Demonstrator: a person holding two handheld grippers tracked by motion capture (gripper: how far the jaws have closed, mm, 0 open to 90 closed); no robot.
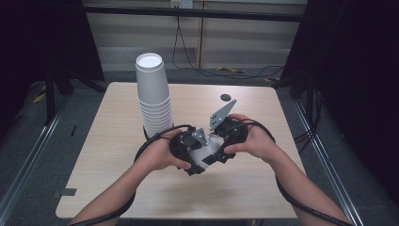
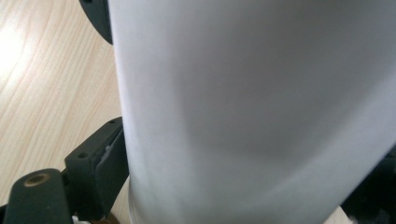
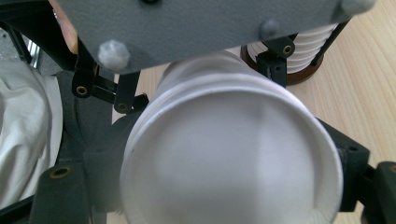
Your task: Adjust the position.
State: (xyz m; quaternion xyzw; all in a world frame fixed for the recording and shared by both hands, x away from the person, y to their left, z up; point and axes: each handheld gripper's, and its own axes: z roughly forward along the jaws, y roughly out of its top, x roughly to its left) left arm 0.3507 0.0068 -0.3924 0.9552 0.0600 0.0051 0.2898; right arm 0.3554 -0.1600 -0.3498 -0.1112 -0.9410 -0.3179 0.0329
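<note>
Over the table's middle, both hands hold a white paper cup (image 1: 207,153) on its side between the two grippers. My left gripper (image 1: 200,159) is shut on its wall, which looms close in the left gripper view as the cup (image 2: 257,112), with one black finger (image 2: 98,163) against its left side. My right gripper (image 1: 219,142) is shut on the cup's base end. In the right gripper view the cup's round bottom (image 3: 229,154) faces the camera, with fingers (image 3: 105,158) pressed on both sides. A second rim behind it suggests nested cups.
A tall stack of upside-down white cups (image 1: 153,94) stands on a dark ring at the table's back left, close behind the left hand. A small black disc (image 1: 226,98) lies on the wooden table (image 1: 235,188). The left gripper's grey plate (image 3: 201,28) hangs across the right gripper view.
</note>
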